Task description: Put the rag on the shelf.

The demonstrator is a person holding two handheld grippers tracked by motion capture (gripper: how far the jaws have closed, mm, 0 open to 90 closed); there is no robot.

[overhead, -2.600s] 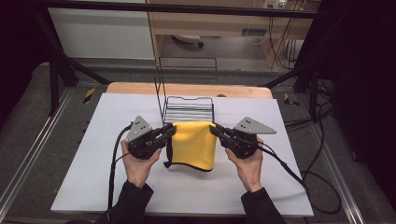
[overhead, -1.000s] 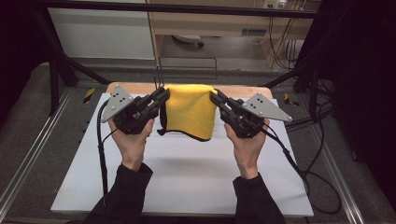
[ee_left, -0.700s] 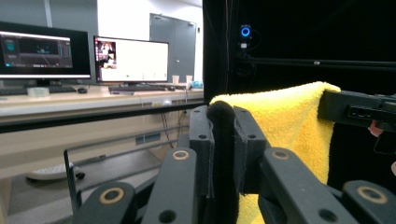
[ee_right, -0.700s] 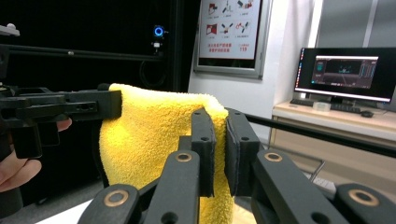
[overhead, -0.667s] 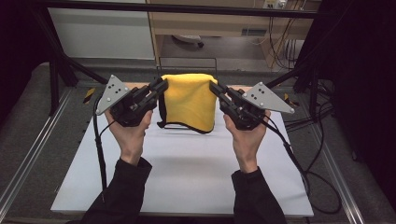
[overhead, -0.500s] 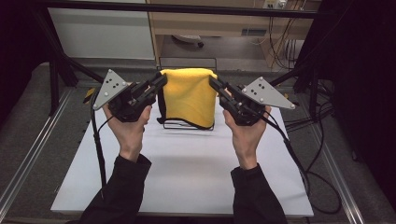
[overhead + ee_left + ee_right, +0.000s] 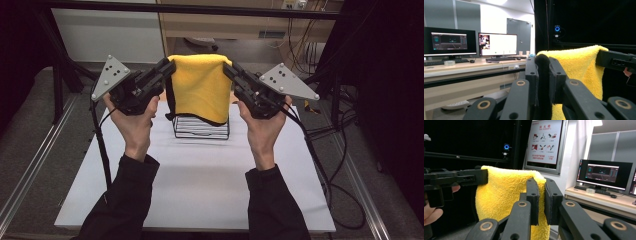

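I am holding a yellow towel (image 7: 201, 87) stretched in the air between both grippers, above the black wire rack (image 7: 201, 128) that is standing on the white table (image 7: 200, 175). In the high view my left gripper (image 7: 169, 66) is pinching the towel's upper left corner and my right gripper (image 7: 227, 68) is pinching the upper right corner, so the cloth is hanging down as a flat sheet with its dark-edged lower hem dangling just over the top of the rack, and partly in front of it.

In the left gripper view the two black jaws are pressing together on a dark fold of the towel (image 7: 574, 65), with only the thickness of the cloth between the pads (image 7: 532, 75); the other gripper (image 7: 616, 61) is gripping the far corner at the right of that view.

In the right gripper view the jaws are likewise clamping the towel (image 7: 504, 192) near its top edge, the pads (image 7: 533, 197) nearly meeting around the fabric, while the opposite gripper (image 7: 459, 178) is biting the far corner at the left. Monitors on a desk (image 7: 606, 176) are glowing behind.
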